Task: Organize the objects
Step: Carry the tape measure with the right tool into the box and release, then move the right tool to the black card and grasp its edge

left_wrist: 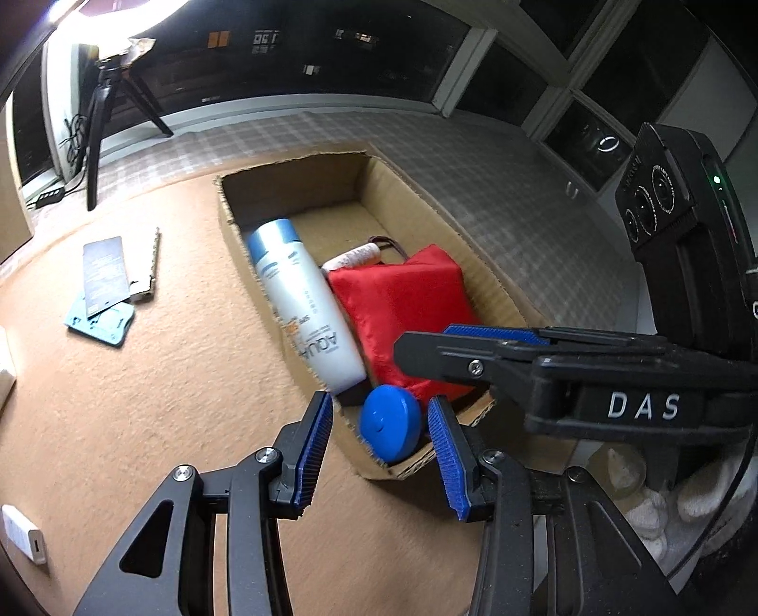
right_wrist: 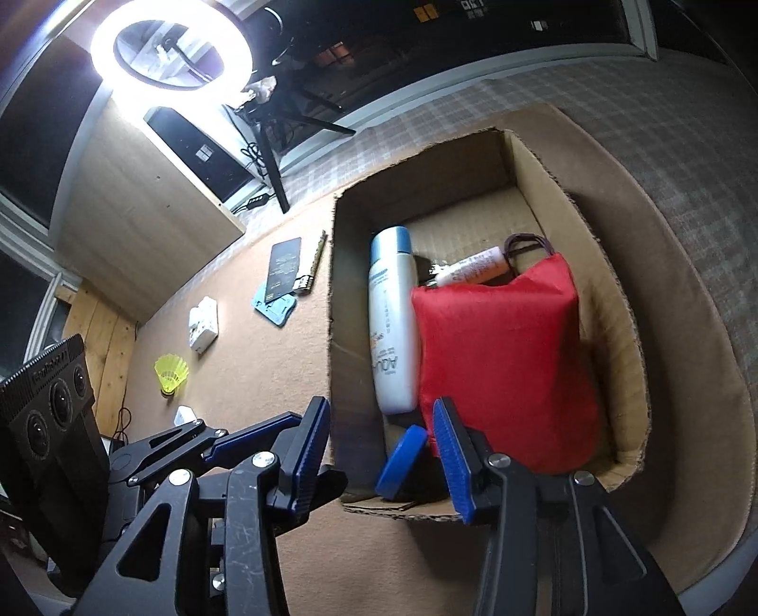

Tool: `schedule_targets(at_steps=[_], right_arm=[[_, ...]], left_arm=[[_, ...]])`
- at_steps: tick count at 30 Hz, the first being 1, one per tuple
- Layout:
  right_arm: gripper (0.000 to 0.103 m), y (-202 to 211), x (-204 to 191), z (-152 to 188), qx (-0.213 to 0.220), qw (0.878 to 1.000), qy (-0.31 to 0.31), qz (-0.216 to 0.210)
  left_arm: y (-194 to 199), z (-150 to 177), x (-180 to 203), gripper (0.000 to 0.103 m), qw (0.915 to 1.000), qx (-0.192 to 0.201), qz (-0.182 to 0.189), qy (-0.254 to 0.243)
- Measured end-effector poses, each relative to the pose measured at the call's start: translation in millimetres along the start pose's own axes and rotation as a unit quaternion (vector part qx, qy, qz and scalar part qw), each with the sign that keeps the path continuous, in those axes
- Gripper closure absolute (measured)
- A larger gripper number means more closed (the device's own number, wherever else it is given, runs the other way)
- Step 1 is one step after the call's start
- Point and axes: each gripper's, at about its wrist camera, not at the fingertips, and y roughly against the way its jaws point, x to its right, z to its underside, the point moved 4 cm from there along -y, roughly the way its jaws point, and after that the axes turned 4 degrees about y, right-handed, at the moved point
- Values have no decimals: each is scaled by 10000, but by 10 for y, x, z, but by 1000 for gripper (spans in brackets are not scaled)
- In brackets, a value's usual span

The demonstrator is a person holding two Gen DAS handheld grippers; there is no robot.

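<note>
An open cardboard box (left_wrist: pixel 293 163) (right_wrist: pixel 630 331) lies on the tan mat. Inside it are a white bottle with a blue cap (left_wrist: pixel 303 303) (right_wrist: pixel 393 322), a red fabric pouch (left_wrist: pixel 402 303) (right_wrist: pixel 502 369) and a small white tube (left_wrist: pixel 357 256) (right_wrist: pixel 473 267). A blue round disc (left_wrist: pixel 388 421) (right_wrist: pixel 402 457) leans in the box's near corner. My left gripper (left_wrist: pixel 379 400) (right_wrist: pixel 251 426) hovers open above that corner, its pads clear of the disc. From the right, my right gripper (left_wrist: pixel 426 339) (right_wrist: pixel 381 403) reaches over the near wall, open and empty, with the disc beside its right pad.
Left of the box lie a dark card (left_wrist: pixel 105 270) on a teal holder (left_wrist: pixel 102 322) (right_wrist: pixel 275 308), a white adapter (right_wrist: pixel 203 322) and a yellow shuttlecock (right_wrist: pixel 171 374). A white charger (left_wrist: pixel 23 540) sits near left. A tripod (left_wrist: pixel 102 118) with a ring light (right_wrist: pixel 170 42) stands behind.
</note>
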Motion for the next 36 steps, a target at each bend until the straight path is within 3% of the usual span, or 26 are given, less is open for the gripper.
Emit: schedule_targets(at_steps=[10,16,25,36], right_arm=[[46,-118,-516,-270,-95,9979,625,-117],[45,-352,-870,-592,-149,9960,799,-358],[45,-1031,-1248,-1105,-561,9946,727,-475],[45,-1971,-1447,-1470,-1055,9907,860,43]], left_arm=[[479,296,-543,57,9976,272,-347,537],[841,639,-1049,57,9918,412,-669,1004],[1314,1127,-1789,57,9771,615,-1051,1745],[1619,1529,-2308,57,9617,696,-1320,2298]])
